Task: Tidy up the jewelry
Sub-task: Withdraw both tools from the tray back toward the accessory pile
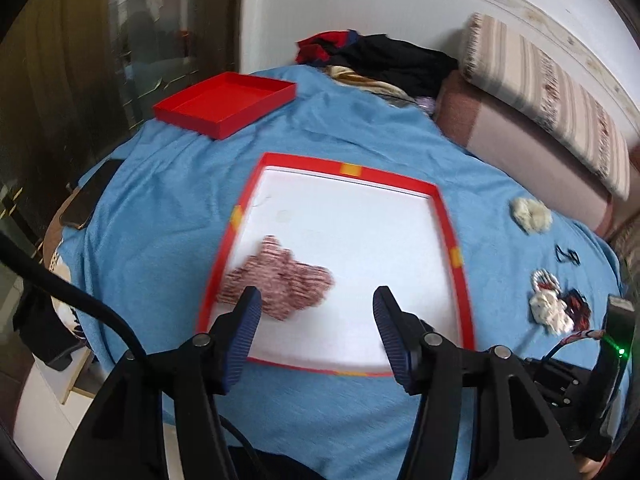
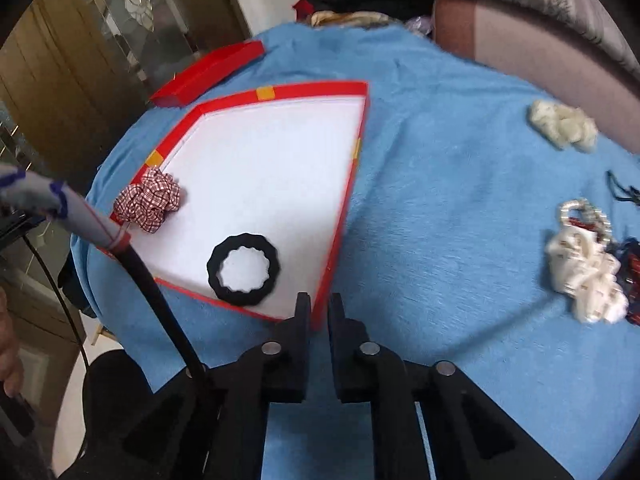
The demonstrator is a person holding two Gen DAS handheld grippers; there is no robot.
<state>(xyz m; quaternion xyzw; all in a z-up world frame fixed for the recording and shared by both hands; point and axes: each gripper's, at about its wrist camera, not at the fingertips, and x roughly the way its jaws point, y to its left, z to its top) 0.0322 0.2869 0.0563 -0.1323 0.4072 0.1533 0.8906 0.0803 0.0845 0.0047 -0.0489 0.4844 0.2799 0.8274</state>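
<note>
A red-rimmed tray with a white floor (image 1: pixel 456 236) (image 2: pixel 344 200) lies on the blue cloth. A red-and-white checked scrunchie (image 1: pixel 280 280) (image 2: pixel 150 200) lies in it near its left rim. A black scrunchie (image 2: pixel 243 269) lies in the tray near its front edge; it does not show in the left wrist view. My left gripper (image 1: pixel 318 332) is open and empty, above the tray's front part, right of the checked scrunchie. My right gripper (image 2: pixel 319 312) has its jaws nearly together with nothing between them, above the tray's near right corner.
A red box lid (image 1: pixel 226 102) (image 2: pixel 208 74) lies at the back left. On the cloth to the right lie a cream scrunchie (image 1: pixel 530 214) (image 2: pixel 564 124), a thin black hair tie (image 1: pixel 566 256), a pearl bracelet (image 2: pixel 584 210) and a white-and-dark scrunchie heap (image 1: pixel 554 310) (image 2: pixel 588 280). Clothes and pillows lie behind.
</note>
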